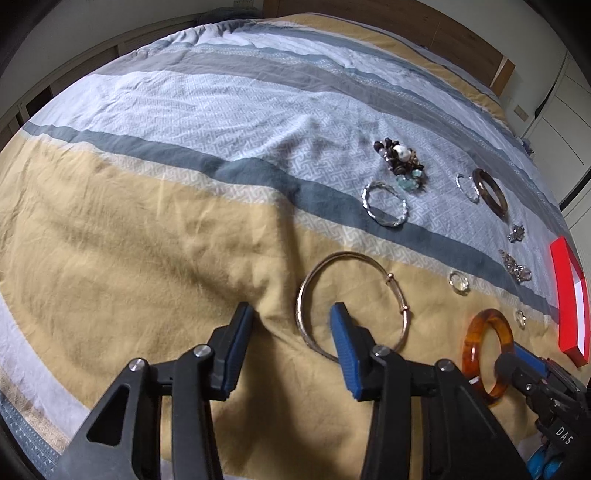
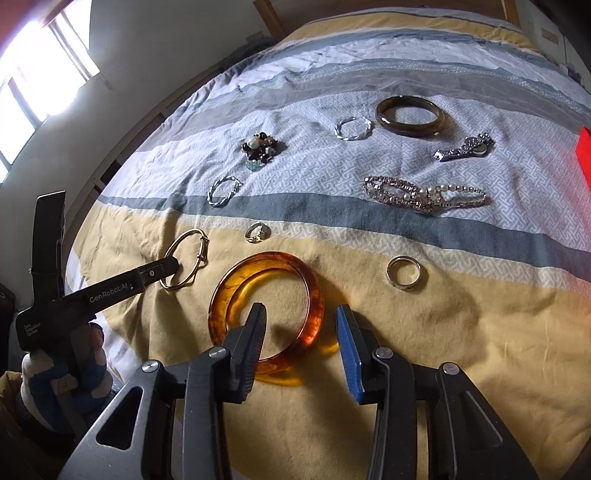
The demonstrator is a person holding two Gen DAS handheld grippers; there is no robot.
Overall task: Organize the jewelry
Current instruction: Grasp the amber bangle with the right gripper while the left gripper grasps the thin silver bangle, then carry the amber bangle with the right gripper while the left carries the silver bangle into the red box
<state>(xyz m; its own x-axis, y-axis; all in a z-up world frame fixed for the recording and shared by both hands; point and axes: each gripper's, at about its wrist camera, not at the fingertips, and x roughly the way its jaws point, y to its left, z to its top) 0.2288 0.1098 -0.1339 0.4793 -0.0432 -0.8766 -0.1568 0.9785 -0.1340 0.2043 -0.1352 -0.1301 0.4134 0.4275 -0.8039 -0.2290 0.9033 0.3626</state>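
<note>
Jewelry lies spread on a striped bedspread. My left gripper (image 1: 291,314) is open, its jaws straddling the near left rim of a thin gold bangle (image 1: 306,288), also in the right wrist view (image 2: 201,243). My right gripper (image 2: 301,314) is open, its jaws either side of the near right rim of an amber bangle (image 2: 314,295), also in the left wrist view (image 1: 476,328). Further off lie a twisted silver bangle (image 1: 384,221), a bead cluster (image 1: 400,160), a dark brown bangle (image 2: 410,127), a small silver twisted bangle (image 2: 352,127), rhinestone bracelets (image 2: 417,194), a brooch (image 2: 463,147) and two rings (image 2: 406,275) (image 2: 257,233).
A red box (image 1: 567,295) with a white lining sits at the bed's right edge. A wooden headboard (image 1: 406,22) lies beyond the far end of the bed. A window (image 2: 33,74) is on the left wall.
</note>
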